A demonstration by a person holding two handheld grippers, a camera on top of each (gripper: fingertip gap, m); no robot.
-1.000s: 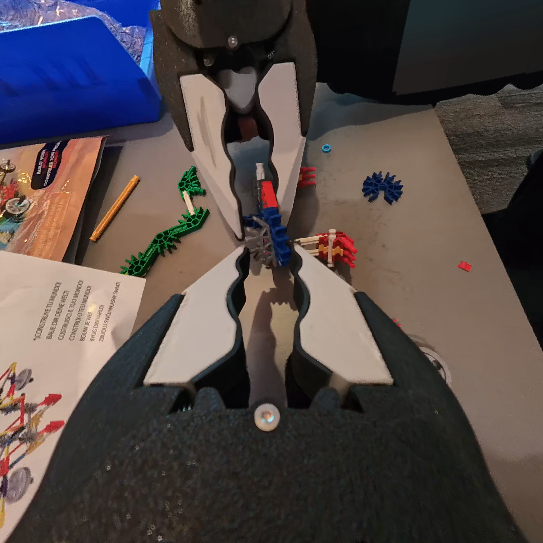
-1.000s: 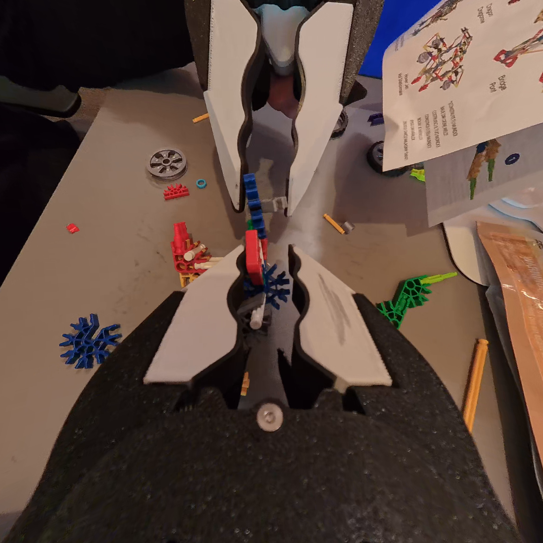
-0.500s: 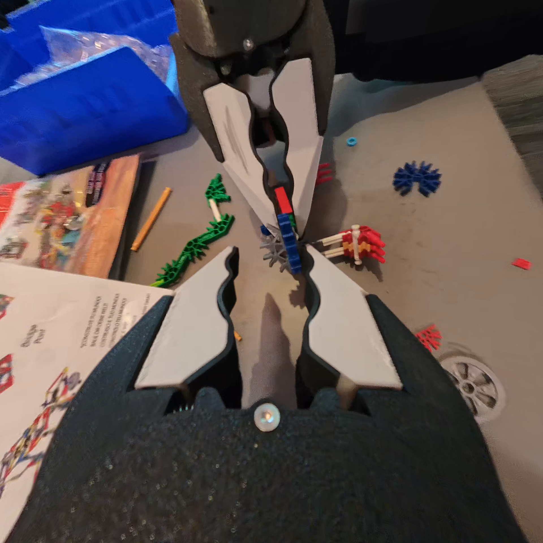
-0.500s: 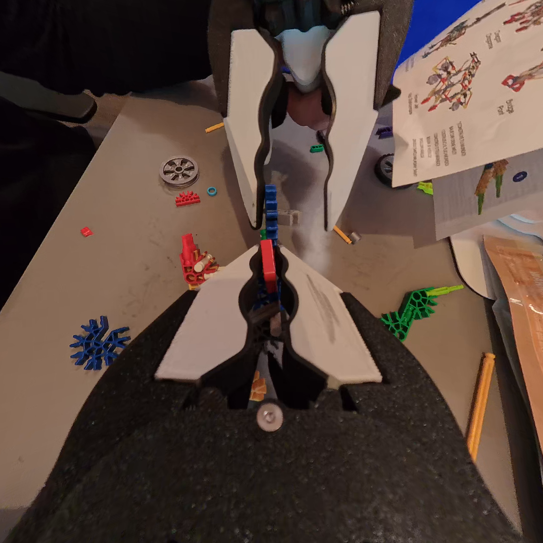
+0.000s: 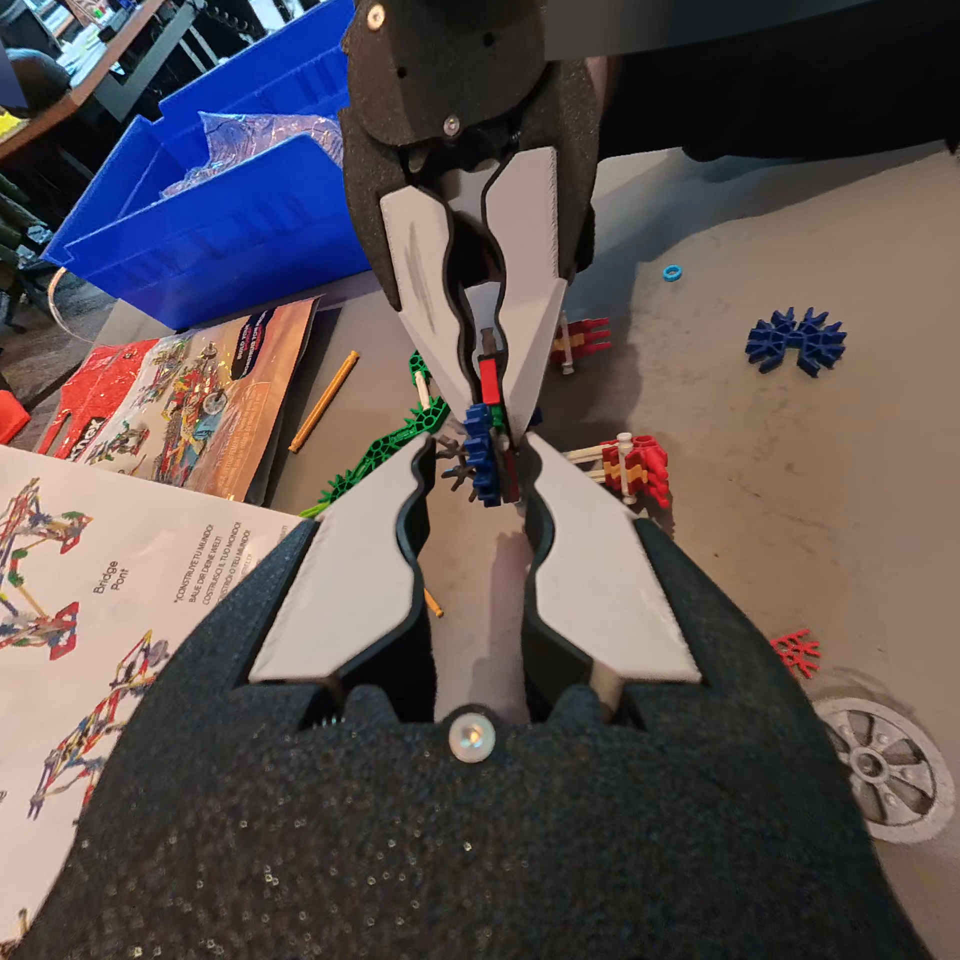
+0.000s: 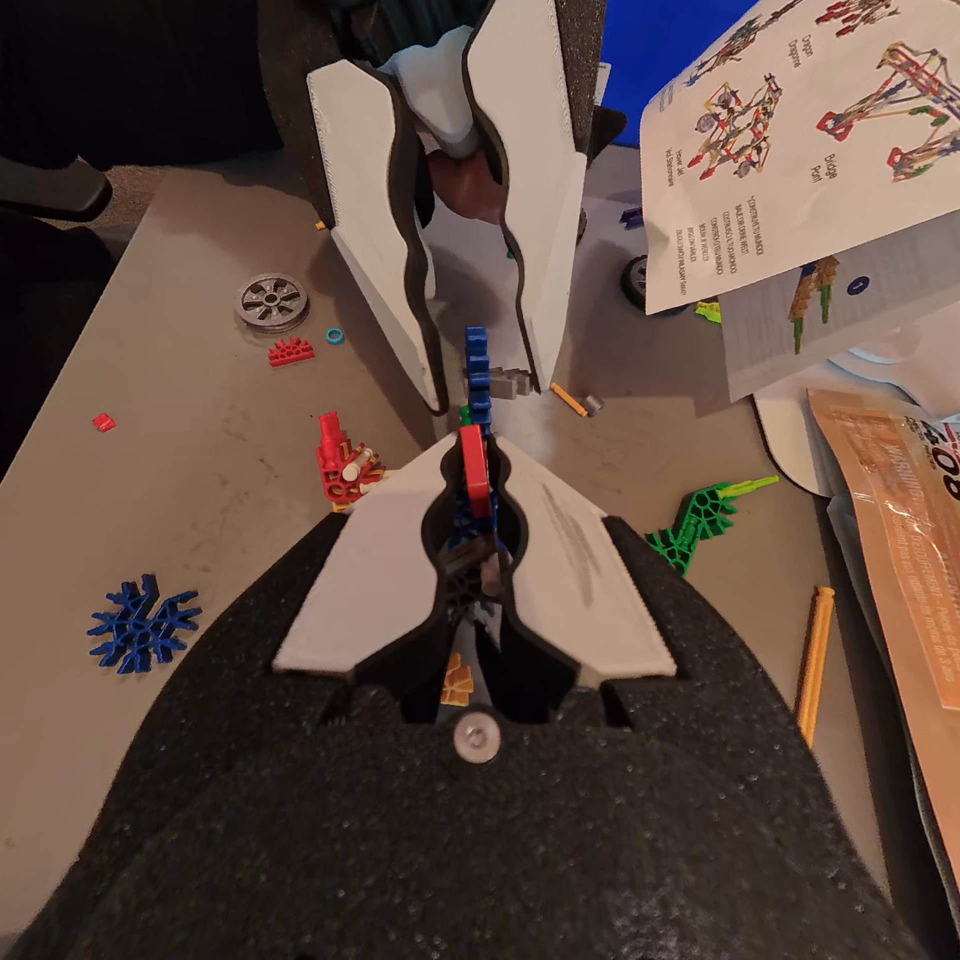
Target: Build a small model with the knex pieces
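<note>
A small toy assembly of a blue gear (image 5: 480,457), a grey snowflake connector (image 5: 457,465) and a red piece (image 5: 488,379) is held above the grey table (image 5: 753,519). My right gripper (image 6: 475,439) is shut on the red piece (image 6: 474,467), with blue and grey parts behind it between the fingers. In the left wrist view the right gripper (image 5: 491,410) comes from the top. My left gripper (image 5: 478,452) is open, with its fingertips on either side of the blue gear. In the right wrist view the left gripper (image 6: 488,395) straddles the gear (image 6: 477,369) and a grey connector (image 6: 506,384).
A blue bin (image 5: 208,234), a printed bag (image 5: 182,405) and an instruction sheet (image 5: 130,597) lie to the left. Loose on the table are a green chain (image 5: 395,441), a yellow rod (image 5: 324,402), a red-and-yellow cluster (image 5: 634,465), blue connectors (image 5: 795,340), and a grey wheel (image 5: 878,769). Only a small space, under 4 cm, lies between the two pairs of fingers. About 8 cm separates my right fingertips from the green chain (image 5: 395,441).
My right gripper closed on the red piece of the assembly. My left gripper opened off the gear. Both views have risen and tilted, so more of the bin shows.
</note>
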